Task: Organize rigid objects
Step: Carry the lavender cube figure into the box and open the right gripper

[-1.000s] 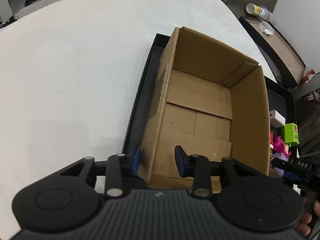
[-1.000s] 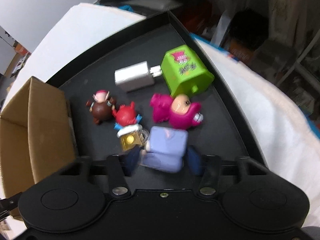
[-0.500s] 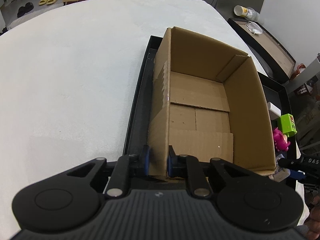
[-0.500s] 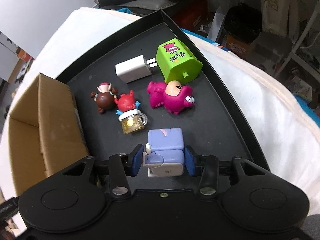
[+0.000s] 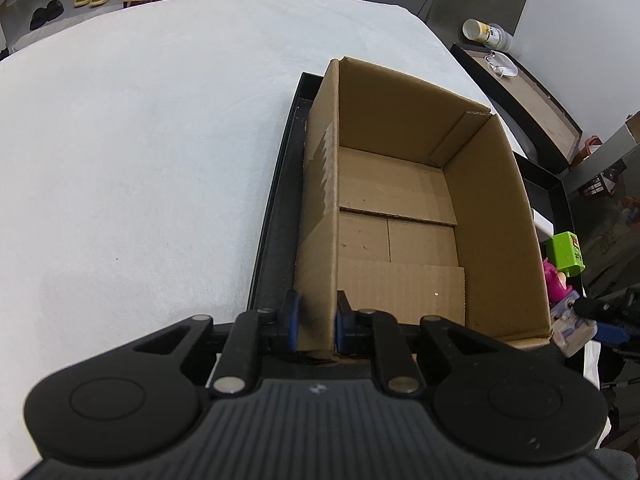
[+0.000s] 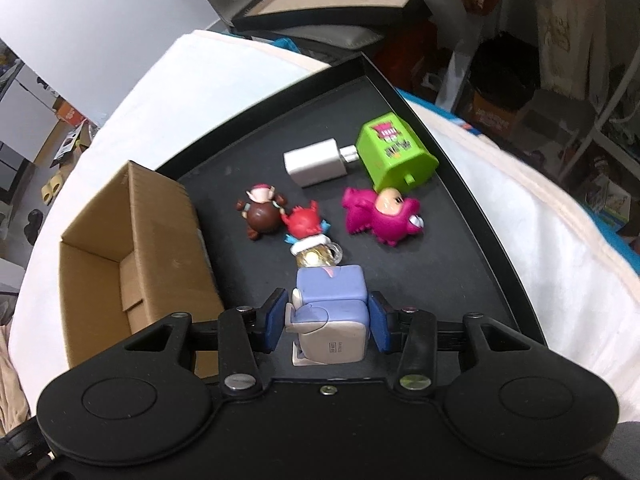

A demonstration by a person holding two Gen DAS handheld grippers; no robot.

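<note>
An open, empty cardboard box (image 5: 404, 216) stands on a black tray (image 5: 272, 216). My left gripper (image 5: 316, 326) is shut on the box's near left wall, one pad outside and one inside. In the right wrist view my right gripper (image 6: 328, 320) is shut on a lavender and white block toy (image 6: 330, 312), lifted a little above the tray (image 6: 452, 264). The same toy (image 5: 570, 326) shows at the right edge of the left wrist view. The box (image 6: 132, 256) stands to the left of my right gripper.
On the tray beyond the held toy lie a red figure on a clear mug (image 6: 310, 234), a brown figure (image 6: 260, 212), a magenta dinosaur (image 6: 382, 216), a white charger (image 6: 316, 162) and a green cube (image 6: 394, 154). White cloth (image 5: 140, 140) covers the table around the tray.
My left gripper closed onto the box's left wall. My right gripper rose with the lavender toy, and the other toys now sit farther below it.
</note>
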